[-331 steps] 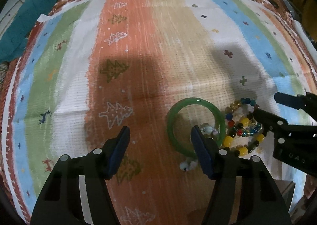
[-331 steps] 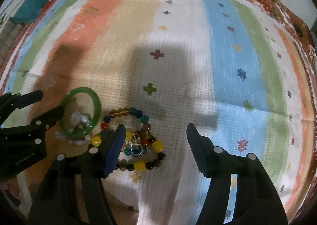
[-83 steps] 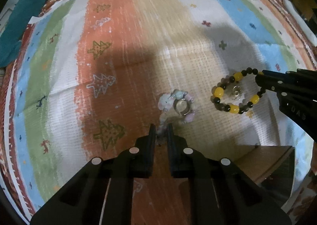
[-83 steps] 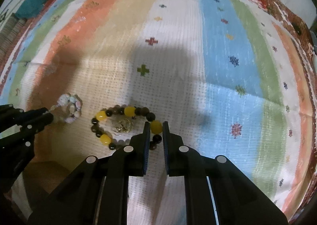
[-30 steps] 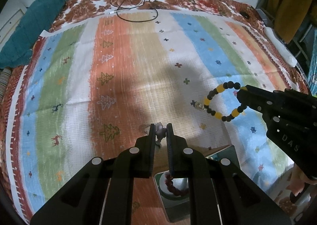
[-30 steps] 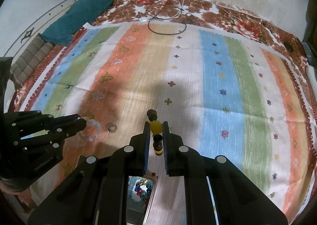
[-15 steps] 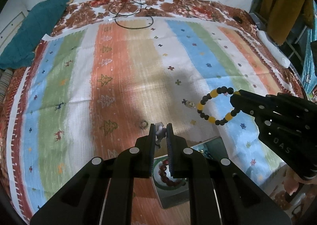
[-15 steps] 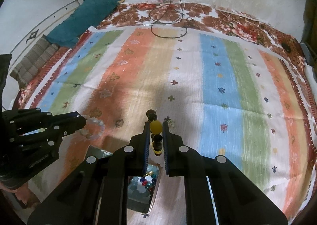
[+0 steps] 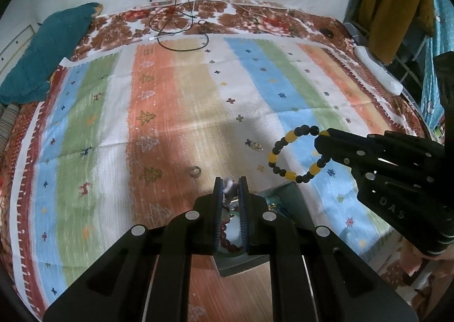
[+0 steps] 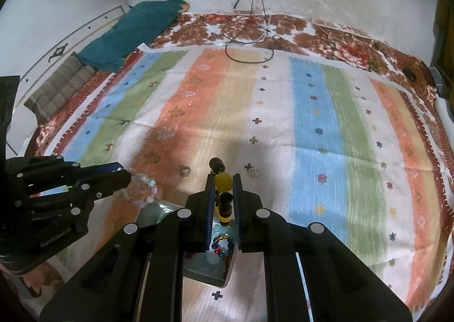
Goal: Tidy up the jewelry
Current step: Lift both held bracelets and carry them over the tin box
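While both grippers are hanging above the striped rug (image 9: 176, 112), each one is carrying a bracelet over a small open metal box (image 9: 286, 197) that is sitting near the rug's near edge. The left gripper (image 9: 230, 184) is pinching a pale, milky bead bracelet (image 10: 142, 186) between fingers (image 9: 218, 197) that are pressed nearly together; in the right wrist view its loop is dangling beside the box's left rim. The right gripper (image 10: 222, 188) is clamping a black-and-yellow bead bracelet (image 9: 295, 153), one yellow bead sitting squarely between its narrow-set fingers (image 10: 209, 197), and in the left wrist view the loop is hanging open in the air, just beyond the box's far right corner. Inside the box, a dark red bead strand (image 9: 227, 239) and a multicoloured bead bracelet (image 10: 222, 245) are lying together. Two small loose pieces are resting on the rug beyond the box: a ring (image 9: 195, 171) on the orange stripe and a little charm (image 9: 256, 146) on the white stripe. A black cable (image 9: 181, 27) is looping across the rug's far edge, and a teal cushion (image 9: 45, 55) is lying off its far left corner.
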{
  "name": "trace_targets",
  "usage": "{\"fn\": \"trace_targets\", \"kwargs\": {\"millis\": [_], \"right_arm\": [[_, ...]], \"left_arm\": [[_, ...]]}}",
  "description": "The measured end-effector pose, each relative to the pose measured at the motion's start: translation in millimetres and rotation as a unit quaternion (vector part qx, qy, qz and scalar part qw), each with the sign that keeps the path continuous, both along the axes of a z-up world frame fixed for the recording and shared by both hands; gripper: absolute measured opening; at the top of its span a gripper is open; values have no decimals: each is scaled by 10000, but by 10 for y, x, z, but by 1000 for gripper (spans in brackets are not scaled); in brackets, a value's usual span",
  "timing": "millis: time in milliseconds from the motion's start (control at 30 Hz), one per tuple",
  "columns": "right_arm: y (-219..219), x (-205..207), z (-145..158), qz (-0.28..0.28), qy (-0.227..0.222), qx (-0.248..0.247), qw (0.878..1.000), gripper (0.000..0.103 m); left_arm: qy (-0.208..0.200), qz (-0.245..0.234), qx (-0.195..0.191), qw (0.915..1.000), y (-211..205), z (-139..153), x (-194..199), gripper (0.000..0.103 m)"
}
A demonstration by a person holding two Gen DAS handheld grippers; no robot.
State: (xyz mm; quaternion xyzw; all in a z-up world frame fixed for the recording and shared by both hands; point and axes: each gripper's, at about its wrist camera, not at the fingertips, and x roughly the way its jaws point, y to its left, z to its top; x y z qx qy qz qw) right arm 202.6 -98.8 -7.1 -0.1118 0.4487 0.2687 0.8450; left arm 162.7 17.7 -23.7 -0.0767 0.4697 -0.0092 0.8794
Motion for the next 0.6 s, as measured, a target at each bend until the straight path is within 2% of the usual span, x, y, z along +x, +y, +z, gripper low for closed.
{"fn": "trace_targets", "kwargs": {"millis": [600], "right_arm": [[-65, -268, 18, 67, -38, 57, 10000, 13]], "left_arm": [[-59, -32, -8, 10000, -86, 27, -181, 10]]}}
